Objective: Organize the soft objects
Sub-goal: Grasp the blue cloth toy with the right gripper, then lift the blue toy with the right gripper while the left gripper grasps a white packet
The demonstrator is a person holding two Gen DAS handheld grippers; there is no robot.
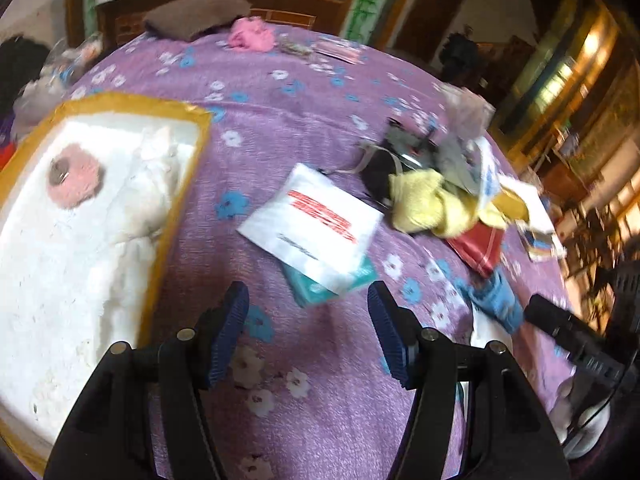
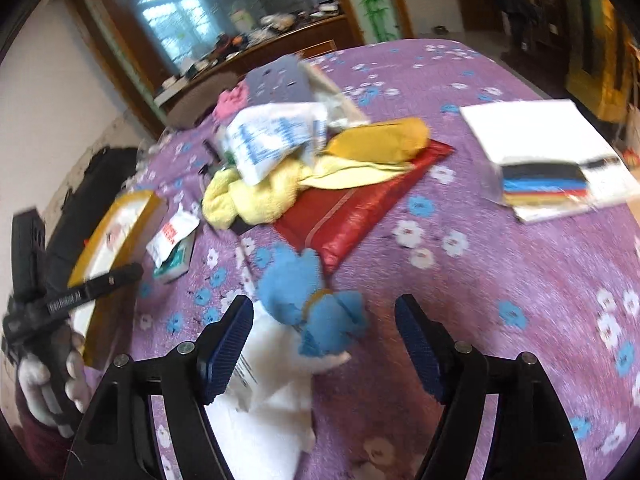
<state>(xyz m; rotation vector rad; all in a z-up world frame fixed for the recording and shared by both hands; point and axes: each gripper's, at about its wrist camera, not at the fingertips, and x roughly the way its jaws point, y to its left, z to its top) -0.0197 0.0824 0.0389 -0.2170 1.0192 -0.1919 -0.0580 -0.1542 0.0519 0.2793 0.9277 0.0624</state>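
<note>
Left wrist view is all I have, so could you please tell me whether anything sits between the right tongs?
Observer: Yes, a blue plush toy lies between the right tongs, which stand open. Neither pad presses on it.
Operator: Thank you. Is the toy lying straight on the bedspread?
Observer: Only partly. Its near end rests on a white cloth that runs under the tongs.
Operator: And what is the blur at the bed's far edge, please?
Observer: A white sheet lying over a stack of black, blue, red and yellow sheets.
</note>
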